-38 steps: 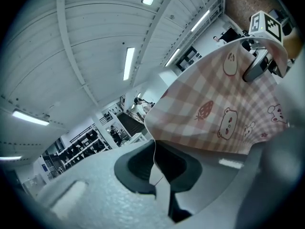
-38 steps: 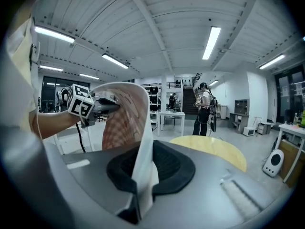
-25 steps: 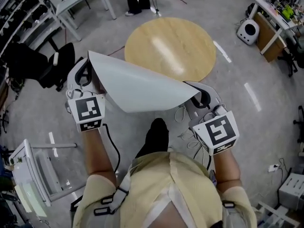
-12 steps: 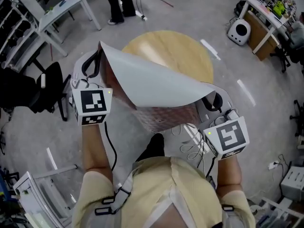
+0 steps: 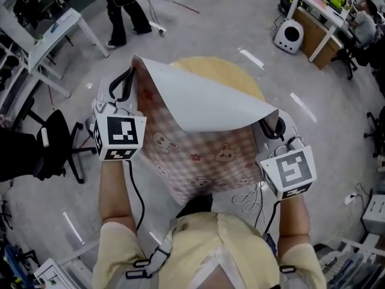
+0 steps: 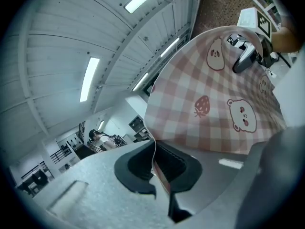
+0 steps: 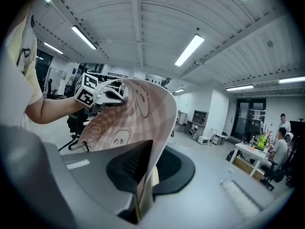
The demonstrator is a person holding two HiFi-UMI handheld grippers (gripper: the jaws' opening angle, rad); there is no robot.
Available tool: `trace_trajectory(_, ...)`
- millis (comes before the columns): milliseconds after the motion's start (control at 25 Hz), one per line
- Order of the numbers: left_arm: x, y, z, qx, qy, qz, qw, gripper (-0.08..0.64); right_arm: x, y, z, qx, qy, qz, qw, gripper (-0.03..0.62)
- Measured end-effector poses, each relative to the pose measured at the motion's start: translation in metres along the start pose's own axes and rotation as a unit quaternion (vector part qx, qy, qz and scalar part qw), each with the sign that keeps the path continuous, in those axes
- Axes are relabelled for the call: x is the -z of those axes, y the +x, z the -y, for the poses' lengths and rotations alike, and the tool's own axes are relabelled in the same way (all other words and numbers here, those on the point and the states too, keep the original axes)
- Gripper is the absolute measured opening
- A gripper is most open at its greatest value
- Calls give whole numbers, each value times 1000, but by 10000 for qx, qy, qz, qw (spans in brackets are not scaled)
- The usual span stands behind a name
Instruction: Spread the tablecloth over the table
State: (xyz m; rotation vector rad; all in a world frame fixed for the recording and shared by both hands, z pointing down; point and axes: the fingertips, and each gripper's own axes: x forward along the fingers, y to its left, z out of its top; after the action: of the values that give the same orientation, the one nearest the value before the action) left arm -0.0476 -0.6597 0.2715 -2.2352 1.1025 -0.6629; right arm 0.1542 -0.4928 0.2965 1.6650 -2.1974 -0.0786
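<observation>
Tablecloth (image 5: 198, 101): unfurling further over bench (image 5: 240, 80), spreading beginning; I am clamping its corners in left tongs (image 5: 133, 71) and right tongs (image 5: 272, 120).

We wear a pale yellow short-sleeved shirt (image 5: 240, 239) with grey straps (image 5: 157, 253) and black buckles (image 5: 137, 271). Our left gripper (image 5: 133, 65) and right gripper (image 5: 272, 116) are light grey, each backed by a white cube (image 5: 119, 136) bearing black square markers. A black cable (image 5: 137, 191) trails behind the left gripper, thin white wires (image 5: 245, 194) behind the right.

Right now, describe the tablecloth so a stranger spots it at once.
Find the round wooden table on the grey floor. Above its near edge, the tablecloth hangs between left gripper and right gripper: pink check with bears and strawberries, white back folded over.
</observation>
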Motion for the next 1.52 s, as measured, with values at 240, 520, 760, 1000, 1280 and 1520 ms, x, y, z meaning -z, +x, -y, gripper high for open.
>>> trace_trajectory(240, 1, 68, -2, 335, 51, 76, 9994, 6, 7, 42, 35, 277, 28, -289, 9992, 9)
trace_trajectory(520, -4, 228, 56, 992, 243, 240, 9945, 6, 76, 108, 137, 676, 64, -713, 9951, 9)
trace_trajectory(760, 12, 243, 72, 1358, 177, 192, 9904, 6, 96, 118, 138, 846, 248, -1043, 9906, 9)
trace_trajectory(1000, 26, 260, 85, 1755, 313, -28, 9840, 6, 115, 131, 141, 785, 267, -1329, 9877, 10)
trace_trajectory(1280, 57, 283, 117, 1929, 531, -316, 9793, 6, 158, 154, 143, 832, 525, -1726, 9801, 11)
trace_trajectory(1520, 78, 300, 138, 2150, 609, -517, 9733, 8, 183, 168, 142, 807, 539, -1993, 9751, 11)
